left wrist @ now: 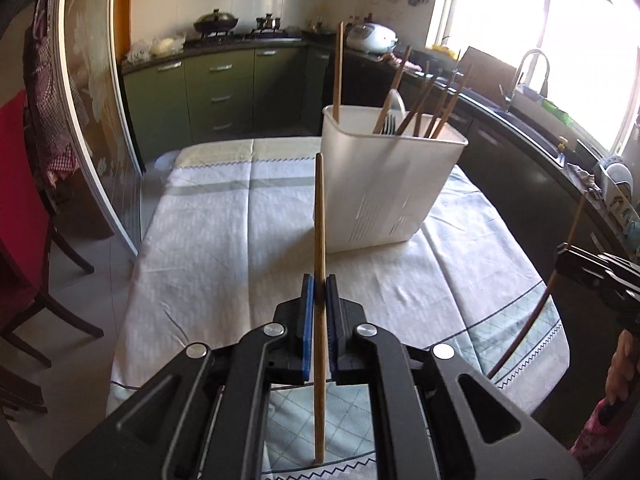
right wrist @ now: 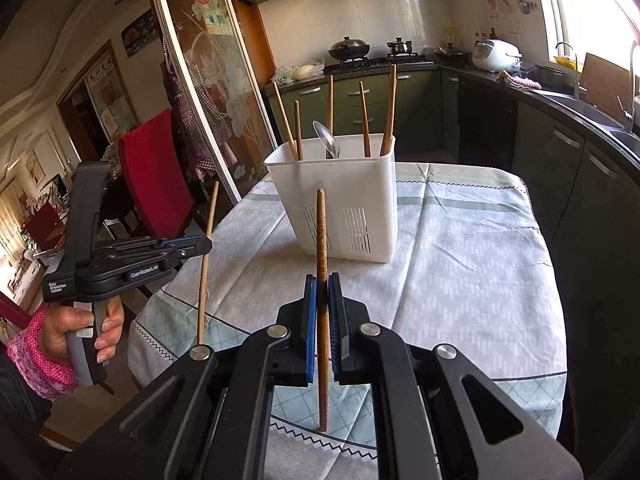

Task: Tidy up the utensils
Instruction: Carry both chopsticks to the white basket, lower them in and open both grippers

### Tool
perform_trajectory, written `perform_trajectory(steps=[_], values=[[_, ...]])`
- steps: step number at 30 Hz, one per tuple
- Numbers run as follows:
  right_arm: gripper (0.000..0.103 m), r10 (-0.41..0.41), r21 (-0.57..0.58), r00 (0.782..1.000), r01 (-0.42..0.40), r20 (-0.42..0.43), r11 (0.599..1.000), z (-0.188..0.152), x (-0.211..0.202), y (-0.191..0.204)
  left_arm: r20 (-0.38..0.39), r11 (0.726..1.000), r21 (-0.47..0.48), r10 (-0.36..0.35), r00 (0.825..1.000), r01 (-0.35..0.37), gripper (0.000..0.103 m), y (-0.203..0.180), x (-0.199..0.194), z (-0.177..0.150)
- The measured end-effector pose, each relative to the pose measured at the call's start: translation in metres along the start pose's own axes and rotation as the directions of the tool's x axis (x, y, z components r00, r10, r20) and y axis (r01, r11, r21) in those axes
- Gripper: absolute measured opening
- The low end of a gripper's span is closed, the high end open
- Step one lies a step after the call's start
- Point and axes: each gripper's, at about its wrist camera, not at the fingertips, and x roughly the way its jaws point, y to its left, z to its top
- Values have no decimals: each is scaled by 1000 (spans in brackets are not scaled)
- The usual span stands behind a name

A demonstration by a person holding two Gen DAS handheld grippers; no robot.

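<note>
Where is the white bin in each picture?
Left wrist view: the bin stands upper middle, a bit right, on the tablecloth.
Right wrist view: the bin stands near the middle, a bit above centre.
Shared landmark: the rice cooker on the counter behind.

Matt white plastic holder [left wrist: 384, 184], wooden chopsticks [left wrist: 320, 240] (one carved), woven cloth [left wrist: 224, 240]

Your left gripper [left wrist: 319, 292] clamps a pale wooden chopstick [left wrist: 319, 240] upright between its blue pads [left wrist: 307, 300]. Beyond it, a white plastic utensil holder [left wrist: 384, 192] with more chopsticks stands on the pale cloth-covered table [left wrist: 224, 240]. Your right gripper [left wrist: 560, 254] pinches a darker chopstick [left wrist: 532, 320] at the right edge.
</note>
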Motion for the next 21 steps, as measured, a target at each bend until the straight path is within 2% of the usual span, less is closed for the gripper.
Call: perform_trajectory(steps=[3,9,21], values=[[7,-1,-9,1000,1,-5,1000,-1,1,5,63,1000,18,-21,998,20,6,-8,-20,-9],[7,-3,-24,1000,3,3,1000,0,-2,14,139,998,57,-34,990,27,6,-19,-43,-17],[7,4,-55,999,-2,48,998,22,-15,21,207,995,86,-66,976,49,6,-23,-65,-8]])
